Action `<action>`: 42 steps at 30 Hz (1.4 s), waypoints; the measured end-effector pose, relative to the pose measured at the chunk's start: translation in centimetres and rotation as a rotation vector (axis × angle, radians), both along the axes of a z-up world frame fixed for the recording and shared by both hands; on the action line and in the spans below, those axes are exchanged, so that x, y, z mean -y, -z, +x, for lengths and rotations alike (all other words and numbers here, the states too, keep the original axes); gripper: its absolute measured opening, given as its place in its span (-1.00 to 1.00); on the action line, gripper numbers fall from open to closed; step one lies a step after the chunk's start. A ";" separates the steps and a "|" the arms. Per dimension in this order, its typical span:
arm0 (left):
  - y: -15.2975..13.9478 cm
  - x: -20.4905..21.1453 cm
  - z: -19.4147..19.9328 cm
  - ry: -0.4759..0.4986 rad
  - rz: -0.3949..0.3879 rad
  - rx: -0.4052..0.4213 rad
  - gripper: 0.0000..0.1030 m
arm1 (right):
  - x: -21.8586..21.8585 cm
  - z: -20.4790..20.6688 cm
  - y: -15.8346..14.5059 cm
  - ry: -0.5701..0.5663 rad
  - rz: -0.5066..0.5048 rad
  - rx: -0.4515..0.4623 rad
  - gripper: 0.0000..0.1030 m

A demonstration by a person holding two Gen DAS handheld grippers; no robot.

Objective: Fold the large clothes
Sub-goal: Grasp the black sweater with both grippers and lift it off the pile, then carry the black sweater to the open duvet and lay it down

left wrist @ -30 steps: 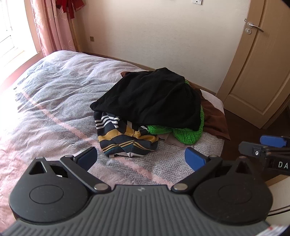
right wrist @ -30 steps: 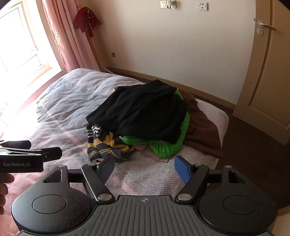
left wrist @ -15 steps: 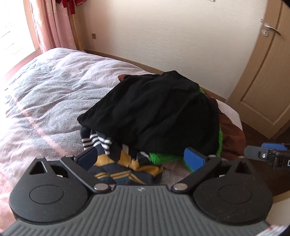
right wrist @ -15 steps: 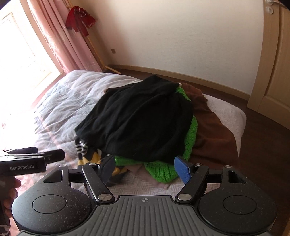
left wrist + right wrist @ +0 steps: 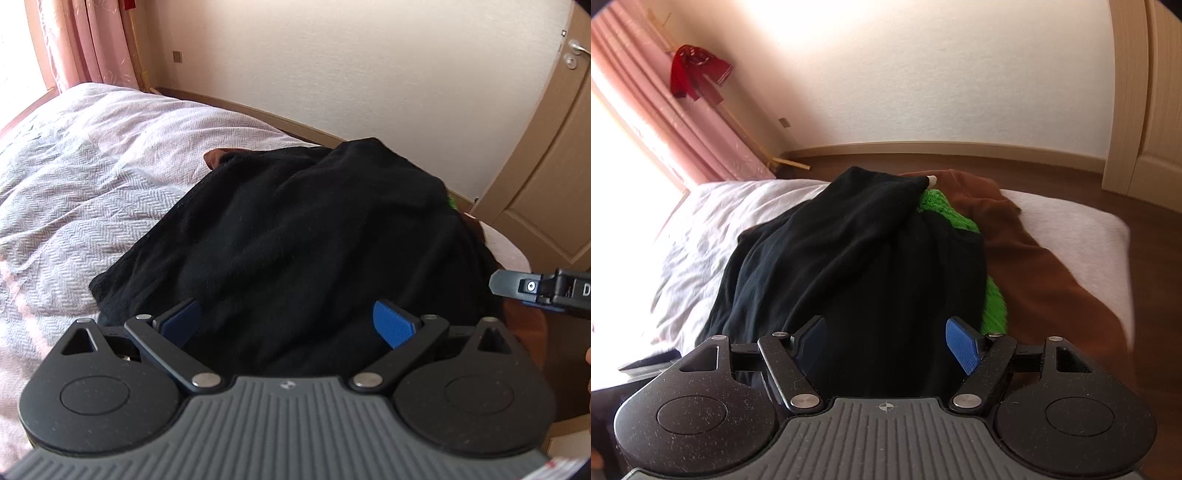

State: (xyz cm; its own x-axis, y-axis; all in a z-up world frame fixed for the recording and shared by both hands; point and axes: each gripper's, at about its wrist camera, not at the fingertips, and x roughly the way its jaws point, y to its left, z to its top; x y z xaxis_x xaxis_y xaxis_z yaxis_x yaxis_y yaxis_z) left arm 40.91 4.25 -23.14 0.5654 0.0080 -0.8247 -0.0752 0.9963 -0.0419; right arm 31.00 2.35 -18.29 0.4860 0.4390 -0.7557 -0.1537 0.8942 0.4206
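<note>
A black garment (image 5: 295, 236) lies on top of a heap of clothes on the bed and also fills the middle of the right wrist view (image 5: 849, 266). Under it show a green knit (image 5: 993, 306) and a brown garment (image 5: 1034, 266). My left gripper (image 5: 288, 325) hovers open right over the near edge of the black garment, nothing between its blue pads. My right gripper (image 5: 886, 343) is open too, low over the same garment. In the left wrist view the right gripper's tip (image 5: 517, 286) shows at the right edge.
The bed (image 5: 92, 177) has a grey and pink herringbone cover and spreads to the left. A wooden door (image 5: 546, 184) stands at the right, a pink curtain (image 5: 665, 122) and a bright window at the left. Bare wooden floor (image 5: 1145, 332) lies beyond the bed's right edge.
Both grippers have moved forward and down toward the heap. The black garment now fills the views and the striped garment has dropped out of sight under the grippers. Both stay open.
</note>
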 end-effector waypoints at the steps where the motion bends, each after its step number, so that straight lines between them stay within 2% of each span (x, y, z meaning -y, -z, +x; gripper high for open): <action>1: 0.5 0.0 0.8 -0.003 0.001 -0.001 0.91 | -0.2 0.7 0.3 0.002 0.015 0.000 0.35; 6: 2.8 -0.1 3.8 -0.007 -0.016 -0.010 0.93 | -1.4 3.7 2.2 0.016 0.076 -0.022 0.35; 8: 3.2 -0.3 4.1 -0.006 -0.050 0.010 0.93 | -1.7 4.4 2.8 0.030 0.102 -0.026 0.35; 10: 3.2 -0.7 4.0 -0.001 -0.119 0.025 0.63 | -2.5 4.7 3.1 0.008 0.068 -0.025 -0.06; 11: 3.1 -0.7 3.8 0.011 -0.159 0.036 0.38 | -3.0 4.5 3.0 -0.007 0.035 -0.008 -0.25; 12: 3.1 -0.5 3.6 0.011 -0.160 0.041 0.28 | -3.3 4.2 2.7 -0.029 0.024 0.015 -0.49; 13: 2.9 -0.2 3.4 0.027 -0.156 0.051 0.11 | -3.6 3.8 2.4 -0.048 0.006 0.037 -0.58; 14: 2.5 0.0 3.0 0.057 -0.160 0.062 -0.21 | -4.0 3.4 2.0 -0.064 -0.018 0.057 -0.68; 15: 2.1 0.3 2.7 0.063 -0.143 0.066 -0.50 | -4.3 2.8 1.3 -0.080 -0.046 0.087 -0.71; 16: 1.6 0.6 2.4 0.092 -0.160 0.073 -0.85 | -4.7 2.0 0.4 -0.103 -0.073 0.128 -0.73; 17: 1.0 0.6 2.0 0.097 -0.177 0.083 -0.99 | -5.3 1.1 -0.6 -0.130 -0.112 0.174 -0.75; 19: -0.4 0.5 0.7 0.078 -0.180 0.107 -1.00 | -7.0 -1.6 -3.1 -0.229 -0.225 0.317 -0.76; 21: -1.8 -0.4 -1.1 0.044 -0.189 0.141 -1.00 | -8.1 -4.2 -5.2 -0.302 -0.253 0.421 -0.77; 24: -4.3 -2.5 -4.6 -0.030 -0.224 0.201 -1.00 | -8.7 -7.6 -8.3 -0.364 -0.151 0.474 -0.78; 28: -8.4 -6.0 -11.5 -0.131 -0.253 0.310 -1.00 | -11.0 -13.6 -13.4 -0.530 -0.039 0.594 -0.78; 35: -16.4 -12.4 -28.6 -0.373 -0.251 0.506 -1.00 | -15.4 -26.5 -21.4 -0.770 0.212 0.713 -0.79; 39: -22.4 -14.9 -39.9 -0.501 -0.175 0.640 -1.00 | -17.8 -34.3 -26.0 -0.875 0.397 0.737 -0.80; 42: -26.9 -16.4 -48.3 -0.600 -0.092 0.700 -1.00 | -19.9 -40.1 -28.5 -0.927 0.516 0.709 -0.80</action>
